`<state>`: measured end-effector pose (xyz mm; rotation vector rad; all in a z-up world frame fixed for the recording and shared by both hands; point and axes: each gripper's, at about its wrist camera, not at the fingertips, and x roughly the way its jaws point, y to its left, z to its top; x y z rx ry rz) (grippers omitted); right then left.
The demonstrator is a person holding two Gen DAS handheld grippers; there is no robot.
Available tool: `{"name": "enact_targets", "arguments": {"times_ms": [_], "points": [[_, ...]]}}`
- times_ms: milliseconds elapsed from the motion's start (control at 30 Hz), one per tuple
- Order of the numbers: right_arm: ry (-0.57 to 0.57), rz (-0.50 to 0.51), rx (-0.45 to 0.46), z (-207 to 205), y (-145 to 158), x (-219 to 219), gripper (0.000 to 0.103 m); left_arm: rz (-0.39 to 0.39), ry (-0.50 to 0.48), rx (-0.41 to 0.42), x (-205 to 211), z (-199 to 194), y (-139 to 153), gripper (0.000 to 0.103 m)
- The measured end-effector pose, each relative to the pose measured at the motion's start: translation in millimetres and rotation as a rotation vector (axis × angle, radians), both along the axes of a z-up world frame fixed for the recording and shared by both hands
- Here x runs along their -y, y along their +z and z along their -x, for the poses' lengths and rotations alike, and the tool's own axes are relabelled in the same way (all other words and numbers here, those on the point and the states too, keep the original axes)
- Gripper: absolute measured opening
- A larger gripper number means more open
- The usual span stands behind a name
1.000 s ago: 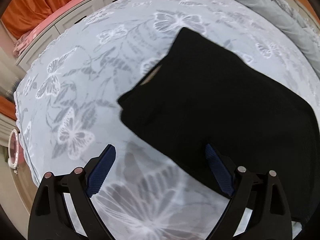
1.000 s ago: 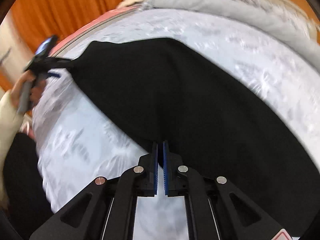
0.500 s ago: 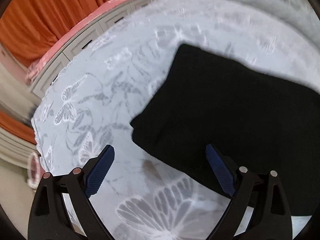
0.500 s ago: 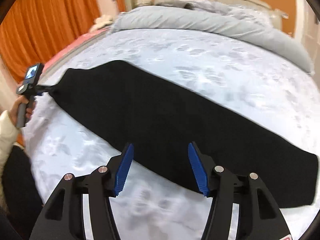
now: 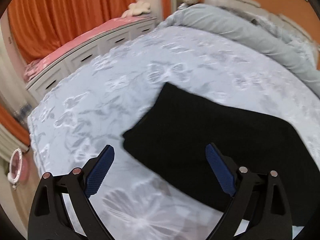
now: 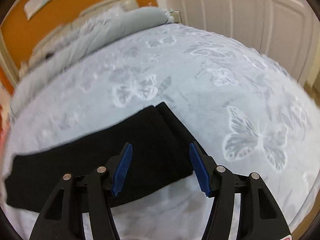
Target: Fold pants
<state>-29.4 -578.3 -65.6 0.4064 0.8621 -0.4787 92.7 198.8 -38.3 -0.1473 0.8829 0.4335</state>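
Both your left gripper (image 5: 160,172) and right gripper (image 6: 161,168) are spread wide, holding nothing, each over one end of the black pants (image 5: 210,140), which lie flat along the bed (image 5: 120,92). I'd pinch both layers at one end's corners, then carry it squarely across.

Left gripper (image 5: 160,172) jaws wide, right gripper (image 6: 161,168) too (both empty)

2 wrist views close above the bed (image 5: 180,64), both sharing the black pants (image 5: 210,132).
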Motion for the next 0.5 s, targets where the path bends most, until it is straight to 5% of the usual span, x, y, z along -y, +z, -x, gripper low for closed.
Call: {"name": "enact_targets", "arguments": {"times_ms": [133, 233, 367, 500], "points": [[0.036, 0.094, -0.098, -28.4, -29.2, -13.5, 0.061, 0.007, -0.093, -0.022, 39.3, -11.4, -5.7, 0.093], [0.075, 0.076, -0.082, -32.4, -26.9, -17.6, 0.006, -0.030, -0.152, -0.056, 67.6, -22.1, -16.5, 0.093], [-0.012, 0.127, 0.023, -14.7, 8.6, 6.7, 0.003, -0.041, -0.190, -0.085, 84.7, -30.1, -27.0, 0.093], [-0.025, 0.032, -0.039, -12.8, -37.2, 30.8, 0.011, -0.035, -0.218, -0.136, 96.6, -35.3, -41.9, 0.093]]}}
